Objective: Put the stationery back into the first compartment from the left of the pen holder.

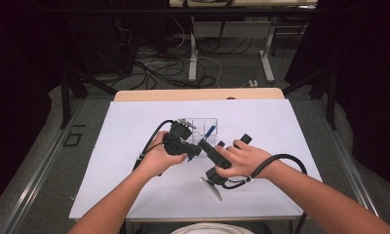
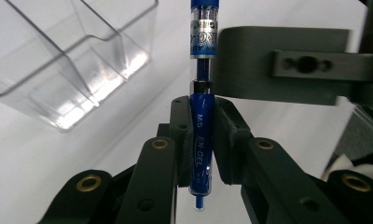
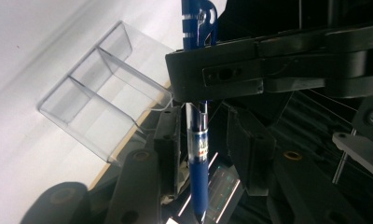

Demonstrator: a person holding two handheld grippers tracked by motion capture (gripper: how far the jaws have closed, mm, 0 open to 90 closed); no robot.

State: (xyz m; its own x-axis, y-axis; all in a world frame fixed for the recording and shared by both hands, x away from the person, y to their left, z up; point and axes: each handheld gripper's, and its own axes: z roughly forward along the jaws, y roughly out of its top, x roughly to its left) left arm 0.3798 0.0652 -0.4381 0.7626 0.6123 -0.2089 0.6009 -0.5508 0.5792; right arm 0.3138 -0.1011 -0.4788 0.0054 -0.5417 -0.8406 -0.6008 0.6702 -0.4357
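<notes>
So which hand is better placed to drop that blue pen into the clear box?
Probably left: the left claw is shut on the blue pen near the clear box. The right claw stands open around it, not gripping.

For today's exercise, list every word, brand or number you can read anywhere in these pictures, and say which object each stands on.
"M&G" on the lower barrel of the blue pen, in the left gripper view; partly hidden by the fingers.
"EN-GEL" below it on the same barrel; first letters covered.
White print on the pen's upper label: too blurred to read.
Band on the pen in the right gripper view: too small to read.
</notes>
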